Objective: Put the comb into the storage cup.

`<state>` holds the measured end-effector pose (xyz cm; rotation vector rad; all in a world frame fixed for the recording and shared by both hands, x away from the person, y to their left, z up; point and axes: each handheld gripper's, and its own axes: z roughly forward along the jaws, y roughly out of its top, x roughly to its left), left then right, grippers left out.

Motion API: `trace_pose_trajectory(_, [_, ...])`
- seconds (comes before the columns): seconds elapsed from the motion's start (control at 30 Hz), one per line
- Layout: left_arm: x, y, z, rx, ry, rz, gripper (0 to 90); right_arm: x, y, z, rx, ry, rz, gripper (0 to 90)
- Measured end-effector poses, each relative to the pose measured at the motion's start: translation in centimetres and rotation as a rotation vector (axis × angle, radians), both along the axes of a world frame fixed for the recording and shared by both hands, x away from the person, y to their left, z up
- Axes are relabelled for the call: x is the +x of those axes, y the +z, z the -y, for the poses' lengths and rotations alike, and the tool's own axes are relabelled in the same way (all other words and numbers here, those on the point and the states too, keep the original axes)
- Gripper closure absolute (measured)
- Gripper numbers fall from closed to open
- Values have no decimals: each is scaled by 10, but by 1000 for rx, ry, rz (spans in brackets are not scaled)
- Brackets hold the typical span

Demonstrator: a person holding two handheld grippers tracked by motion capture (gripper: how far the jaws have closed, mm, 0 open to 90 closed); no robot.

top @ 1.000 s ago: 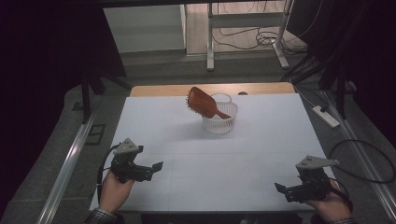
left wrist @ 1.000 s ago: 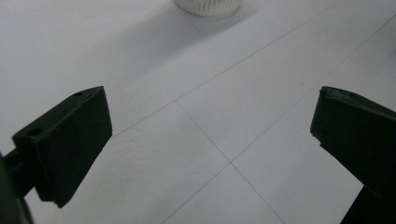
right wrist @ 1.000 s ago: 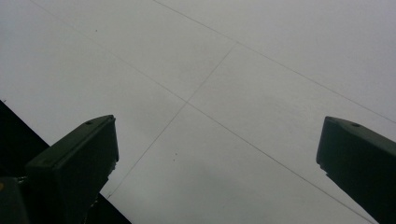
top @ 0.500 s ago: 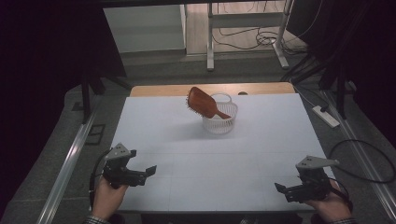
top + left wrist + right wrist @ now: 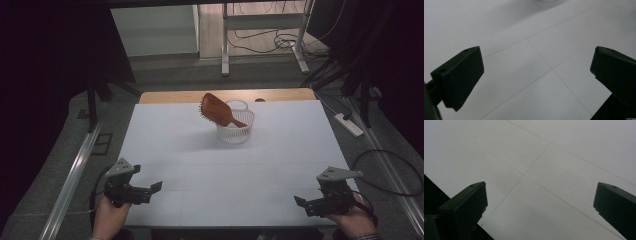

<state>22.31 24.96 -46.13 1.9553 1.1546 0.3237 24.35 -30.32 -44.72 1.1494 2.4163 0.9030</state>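
Note:
A brown wooden hairbrush [image 5: 218, 110] leans with its handle inside a small white mesh basket [image 5: 235, 132] at the far middle of the white table [image 5: 225, 165]. The brush head sticks up and out to the left. My left gripper [image 5: 154, 189] hovers at the table's front left corner, held by a hand, open, nothing between its jaws [image 5: 536, 82]. My right gripper [image 5: 300, 202] sits at the front right corner, also open and empty [image 5: 539, 205]. Both are far from the basket.
A wooden strip [image 5: 180, 96] runs along the table's far edge. A metal rail [image 5: 70, 180] lies on the floor at the left. A power strip [image 5: 350, 125] and cables [image 5: 390, 170] lie on the floor at the right.
My left gripper has drawn back toward the table's front left edge and a little leftward. The right gripper, brush and basket have stayed put.

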Motion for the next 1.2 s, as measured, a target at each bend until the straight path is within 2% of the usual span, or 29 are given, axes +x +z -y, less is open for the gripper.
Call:
trace_pose_trajectory(0.57, [-17, -4, -13, 1, 31, -14, 0, 0, 0, 0, 2, -2, 0, 0])
trace_pose_trajectory(1.2, [-30, -9, -17, 35, 41, -33, 0, 0, 0, 0, 2, -4, 3, 0])
